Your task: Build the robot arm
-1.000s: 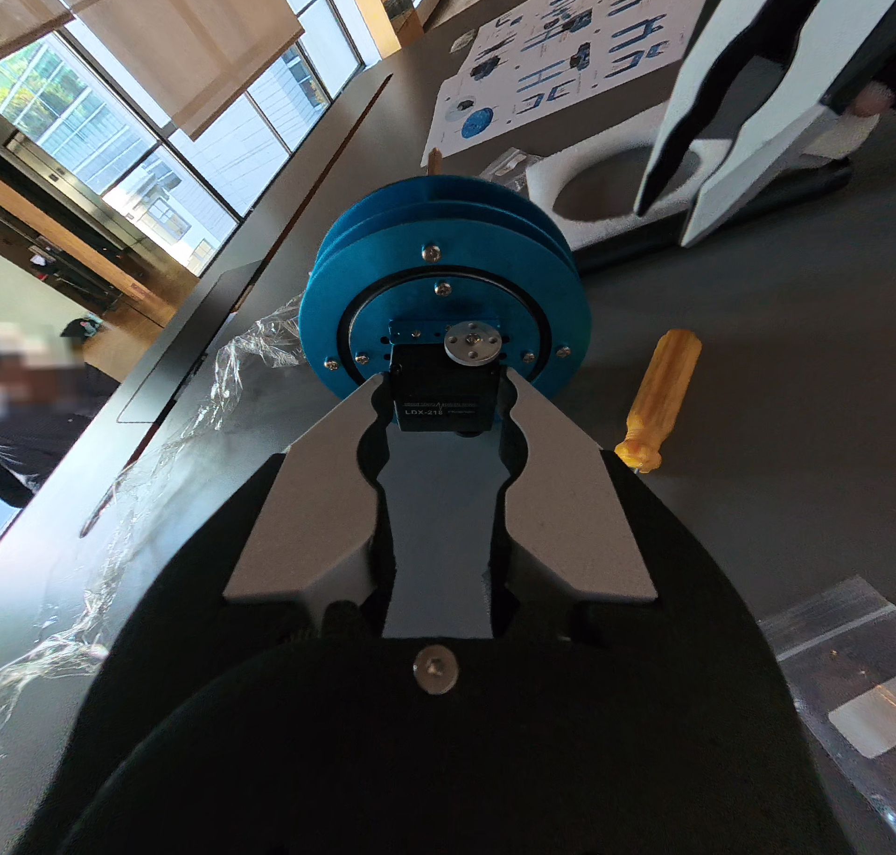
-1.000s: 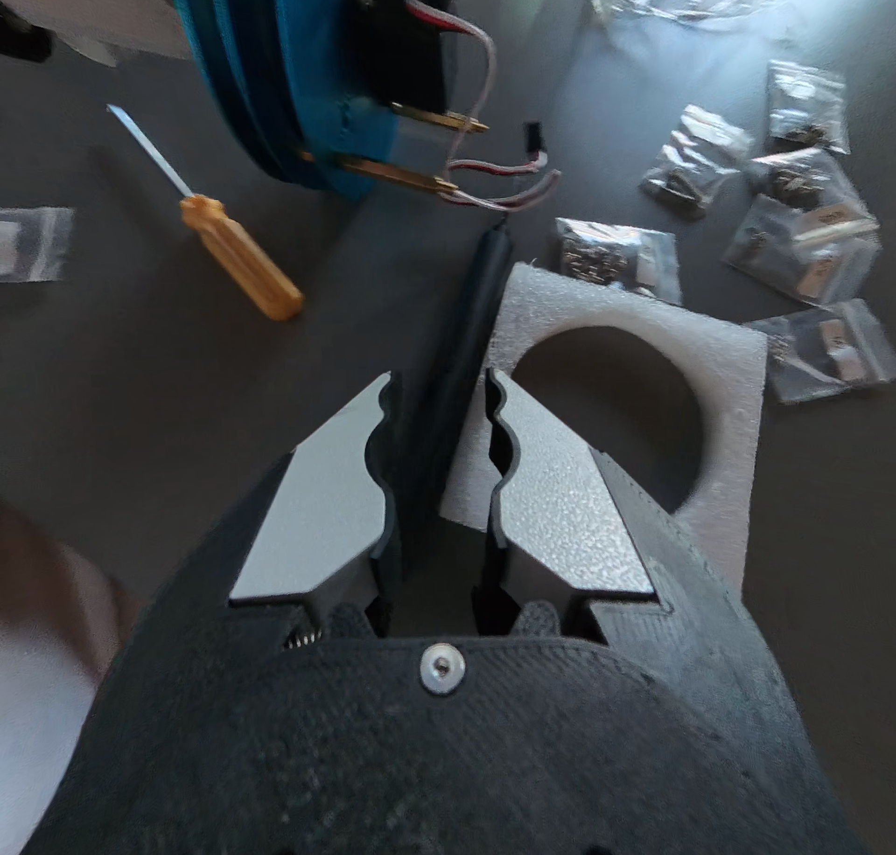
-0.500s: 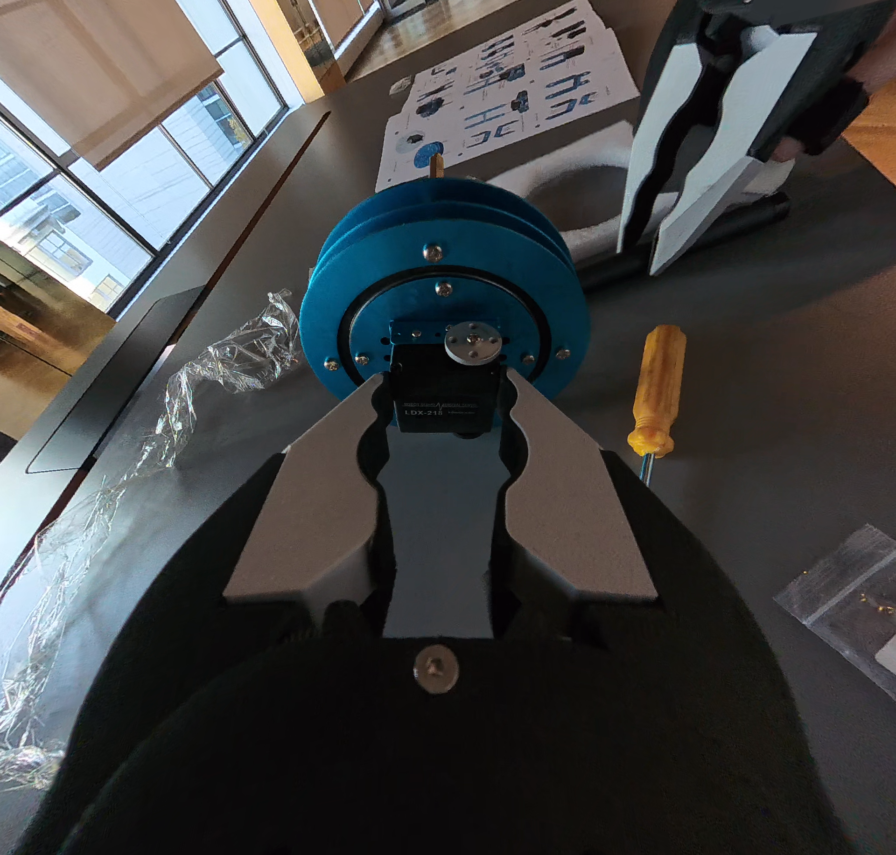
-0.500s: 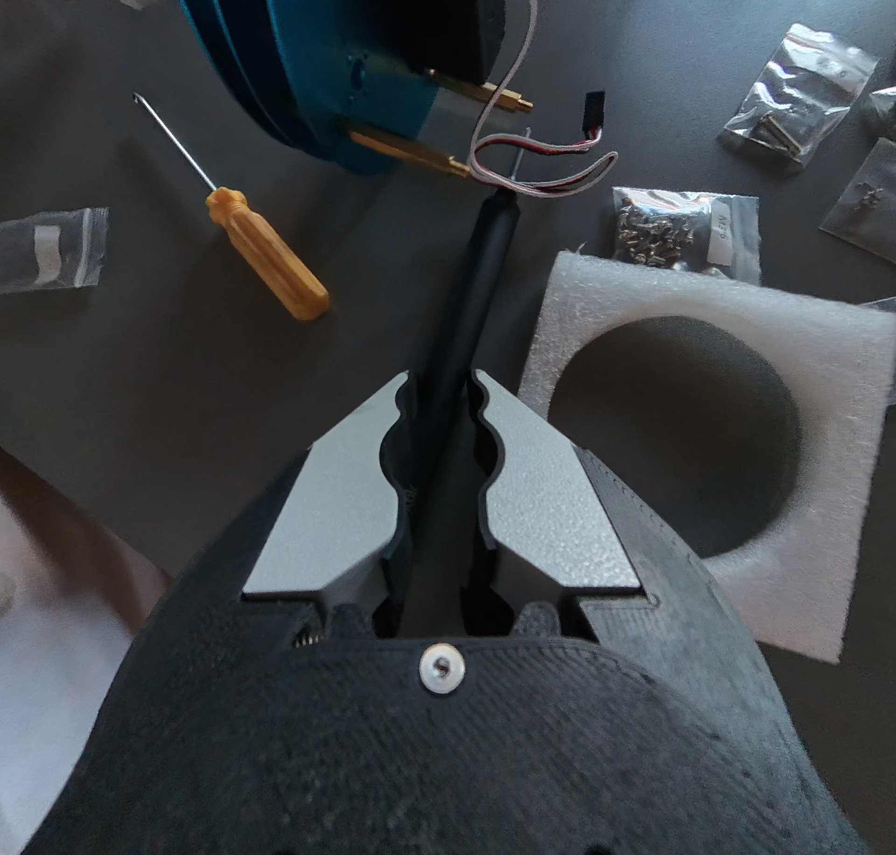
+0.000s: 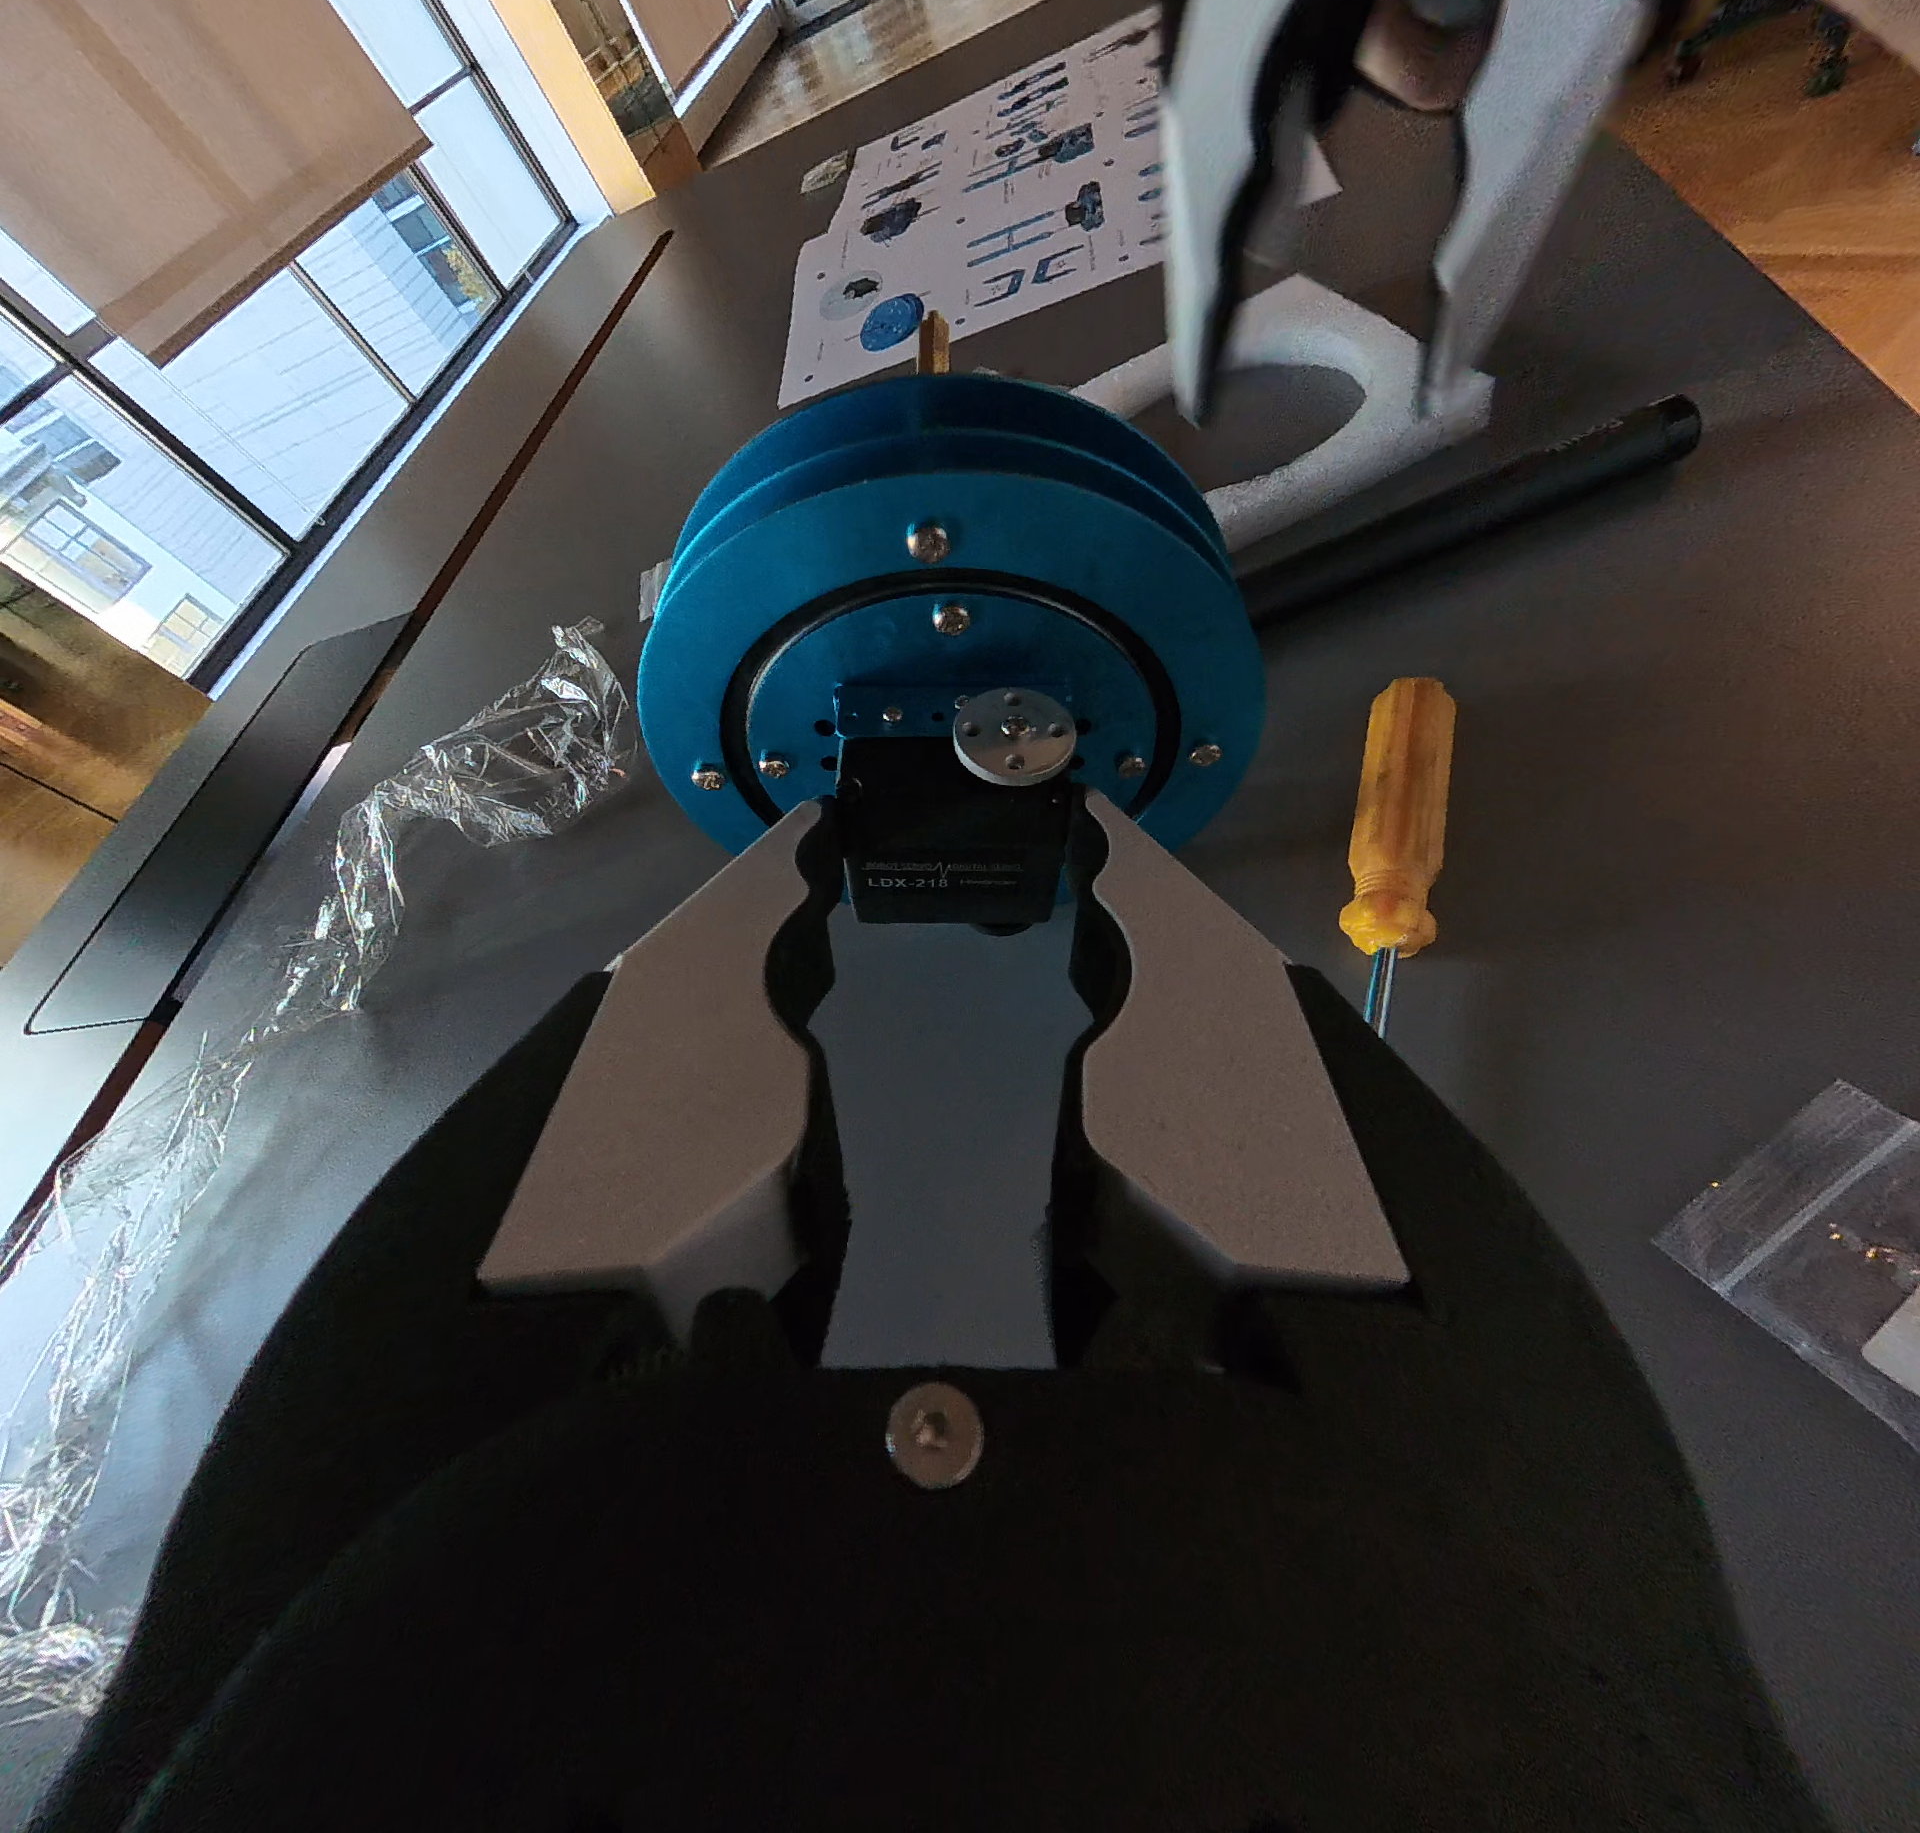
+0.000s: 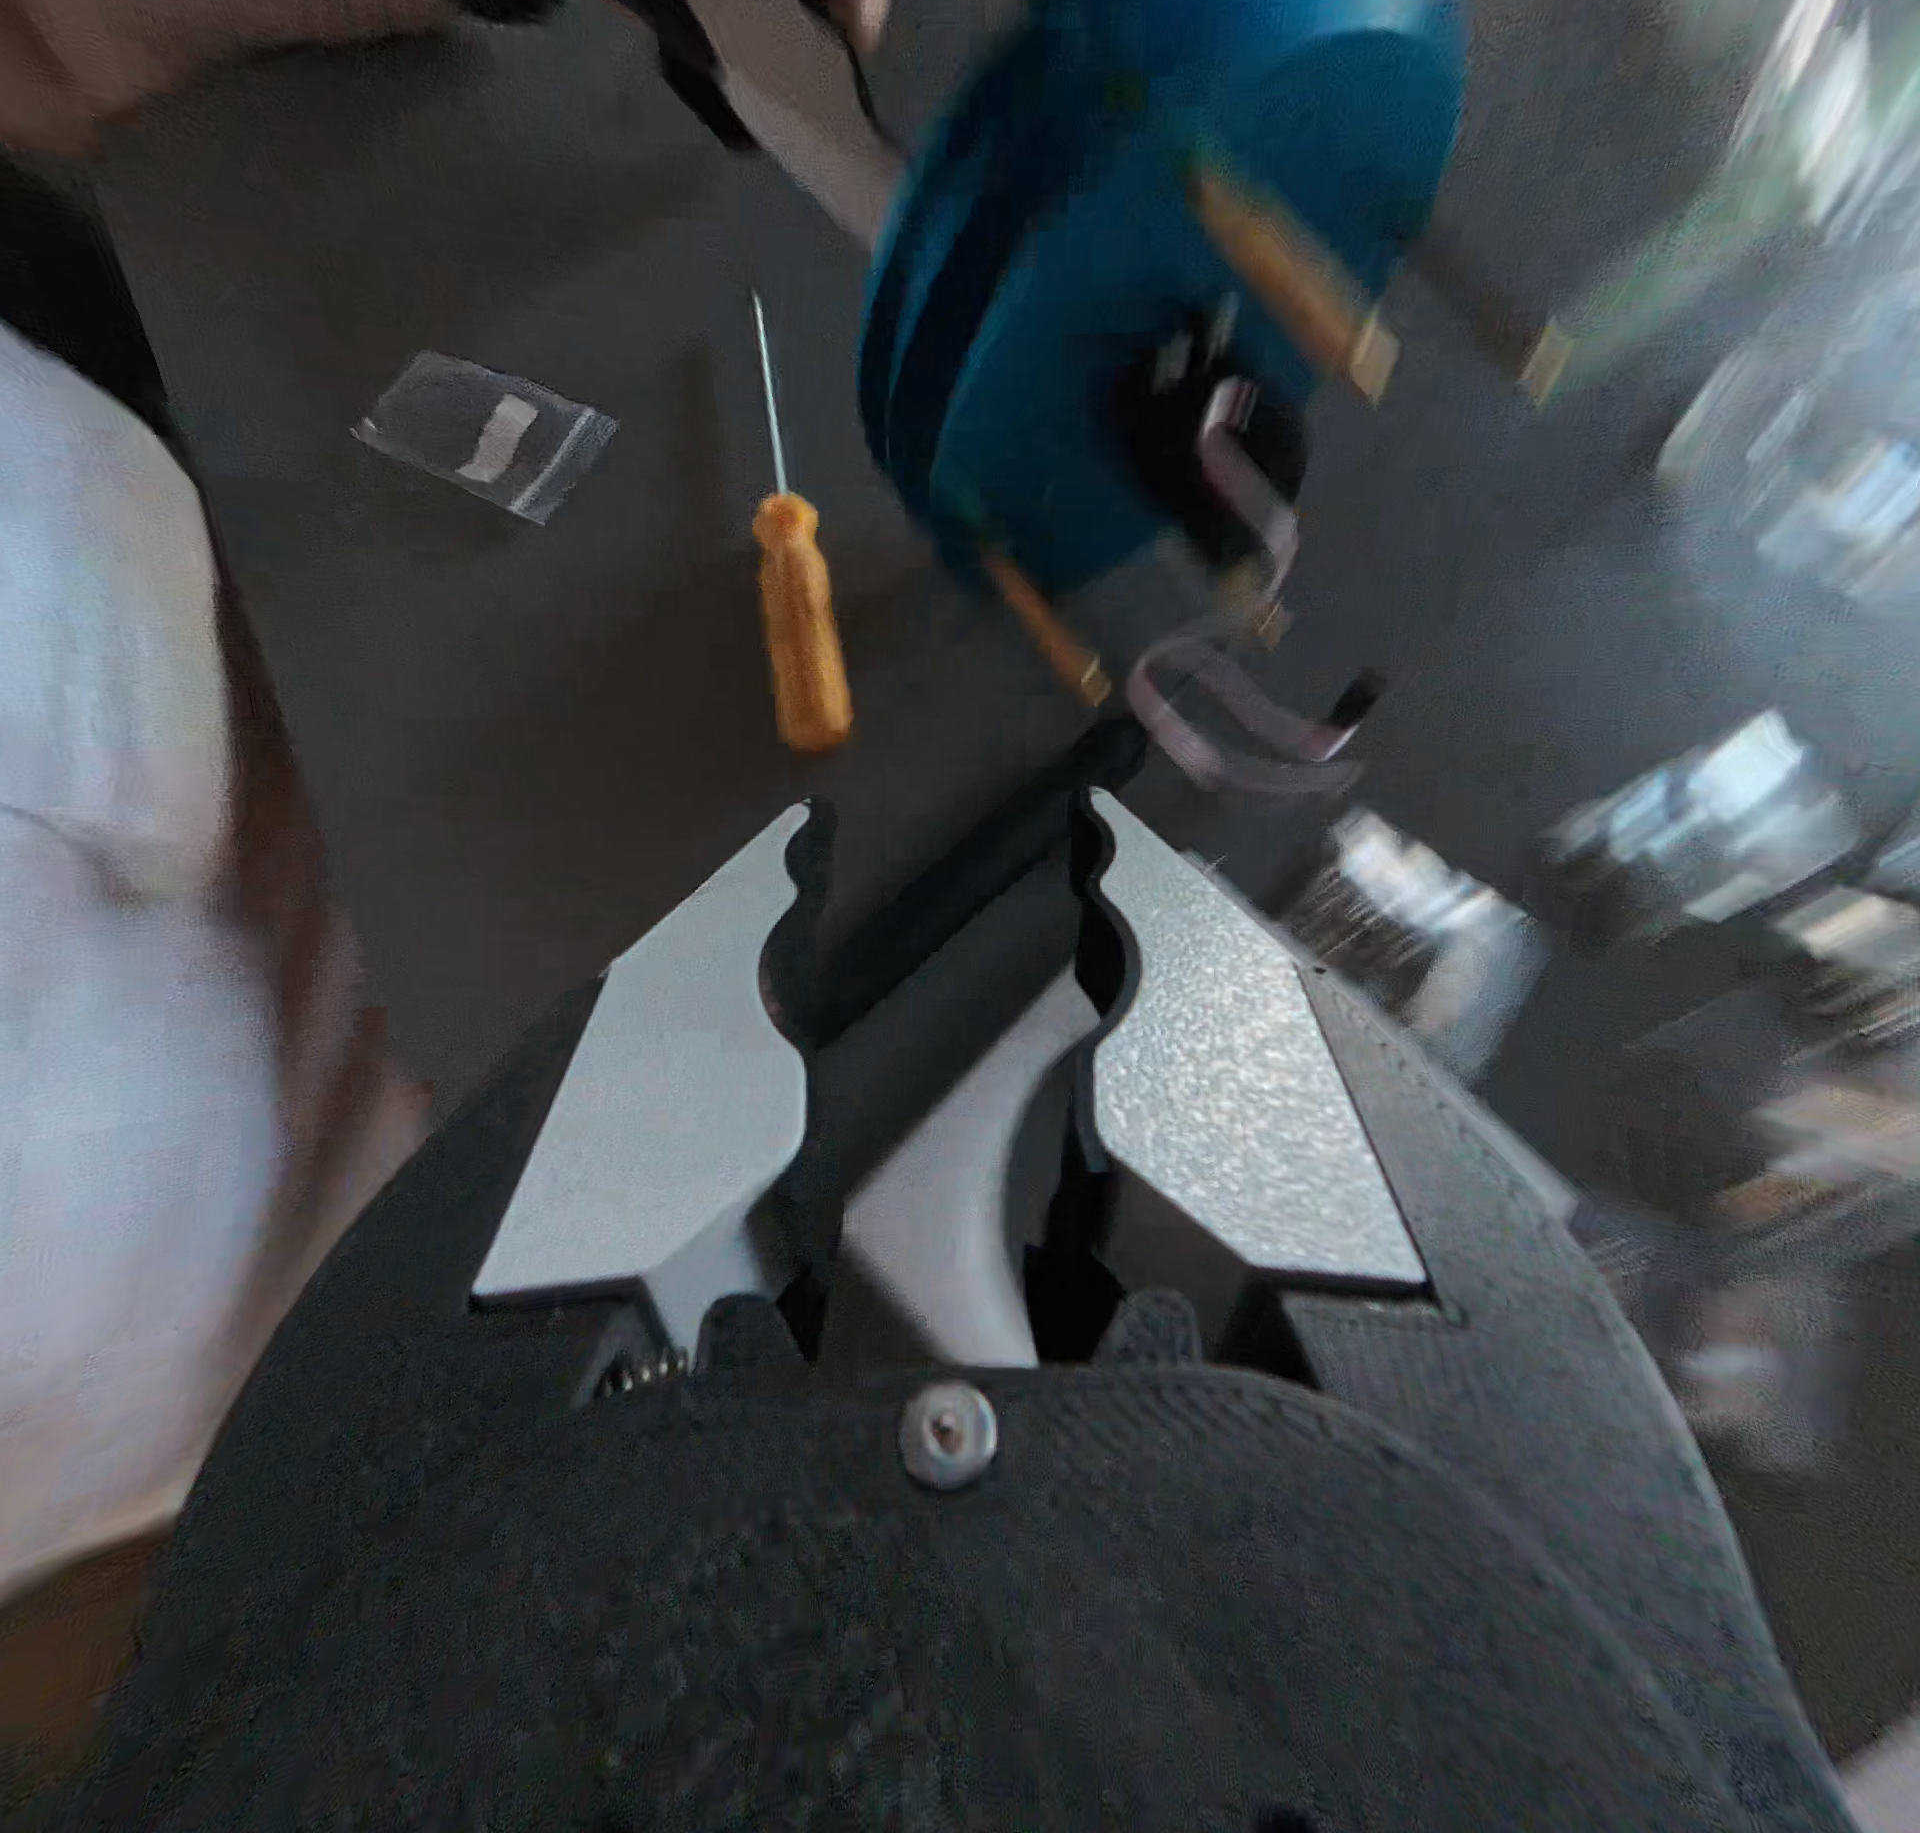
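My left gripper (image 5: 951,817) is shut on a black servo (image 5: 945,853) fixed in a blue round disc assembly (image 5: 790,578), and holds it upright above the dark table. My right gripper (image 6: 954,804) is open and empty, raised above a black rod-shaped tool (image 6: 966,879) that lies on the table under its jaws. In the left wrist view the right gripper (image 5: 1320,401) hangs blurred above the white foam piece (image 5: 1340,334), with the black tool (image 5: 1475,516) beside it. The blue assembly (image 6: 1091,277) with brass standoffs and wires is blurred in the right wrist view.
A yellow-handled screwdriver (image 5: 1397,807) lies right of the disc; it also shows in the right wrist view (image 6: 800,630). A printed sheet (image 5: 987,225) lies at the far side. Crumpled clear wrap (image 5: 468,775) lies left. Small plastic bags (image 5: 1808,1253) (image 6: 488,443) (image 6: 1704,827) lie around. Spacing between my two grippers at the tips: around 12 centimetres. From the left gripper's tips to the yellow-handled screwdriver (image 5: 1397,807) is close to 7 centimetres. Seen from the right wrist view (image 6: 792,608) as well.
My right gripper has opened, let go of the black tool and lifted away from the table, moving fast. My left gripper still holds the servo and disc, tilted slightly.
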The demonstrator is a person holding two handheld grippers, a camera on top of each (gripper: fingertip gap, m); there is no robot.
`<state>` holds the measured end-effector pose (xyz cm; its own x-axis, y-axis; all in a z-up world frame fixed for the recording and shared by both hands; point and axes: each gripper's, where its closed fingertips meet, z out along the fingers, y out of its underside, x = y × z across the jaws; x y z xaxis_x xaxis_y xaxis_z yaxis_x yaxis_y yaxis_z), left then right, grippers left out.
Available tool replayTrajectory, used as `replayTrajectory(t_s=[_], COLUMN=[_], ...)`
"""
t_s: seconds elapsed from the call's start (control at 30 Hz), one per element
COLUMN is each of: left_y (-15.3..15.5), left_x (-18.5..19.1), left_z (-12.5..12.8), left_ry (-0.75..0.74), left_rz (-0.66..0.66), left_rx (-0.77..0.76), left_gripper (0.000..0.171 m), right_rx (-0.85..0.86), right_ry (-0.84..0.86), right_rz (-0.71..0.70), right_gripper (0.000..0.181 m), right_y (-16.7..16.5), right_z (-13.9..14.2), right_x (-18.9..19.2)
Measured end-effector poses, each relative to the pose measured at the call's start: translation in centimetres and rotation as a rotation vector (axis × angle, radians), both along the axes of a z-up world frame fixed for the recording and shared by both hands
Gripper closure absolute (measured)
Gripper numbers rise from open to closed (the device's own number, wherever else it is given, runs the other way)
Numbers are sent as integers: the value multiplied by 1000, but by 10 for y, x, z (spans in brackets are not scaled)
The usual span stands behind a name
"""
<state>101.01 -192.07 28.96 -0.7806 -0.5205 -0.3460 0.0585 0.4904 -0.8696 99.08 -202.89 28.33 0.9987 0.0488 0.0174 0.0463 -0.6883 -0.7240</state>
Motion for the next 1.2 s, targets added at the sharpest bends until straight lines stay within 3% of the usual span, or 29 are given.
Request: replayTrajectory(t_s=[0.1,0.2,0.33,0.47,0.6,0.73,0.83,0.93,1.0,1.07,1.1,1.2], left_y=[-1,-1,-1,-2,-2,-2,-2,-2,-3,-3,-3,-3], left_x=[0,-1,-1,0,-1,-1,0,0,0,-1,-1,-1], left_z=[0,0,0,1,1,1,1,1,1,1,1,1], left_ry=[-12,-18,-23,-24,-25,-24,-15,-19,-22,-22,-25,-21], left_rz=[-6,-6,-5,-2,-1,3,10,14,22,30,32,40], left_rx=[2,3,4,9,10,14,4,0,4,3,2,-3], left_gripper=[130,130,130,130,130,130,130,130,130,130,130,130], right_rx=[191,233,189,7,-96,-138,-178,-165,-216,-274,-287,-366], right_ry=[-373,-399,-413,-380,-386,-393,-128,182,454,676,717,623], right_rz=[148,258,362,457,463,429,319,141,-41,-108,-137,-243], right_gripper=[139,140,147,154,175,171,155,163,164,172,172,172], right_y=[17,34,58,70,78,72,60,72,84,91,94,93], right_z=[47,67,65,44,33,33,50,77,77,75,73,59], right_x=[32,39,43,37,37,46,47,54,57,46,43,52])
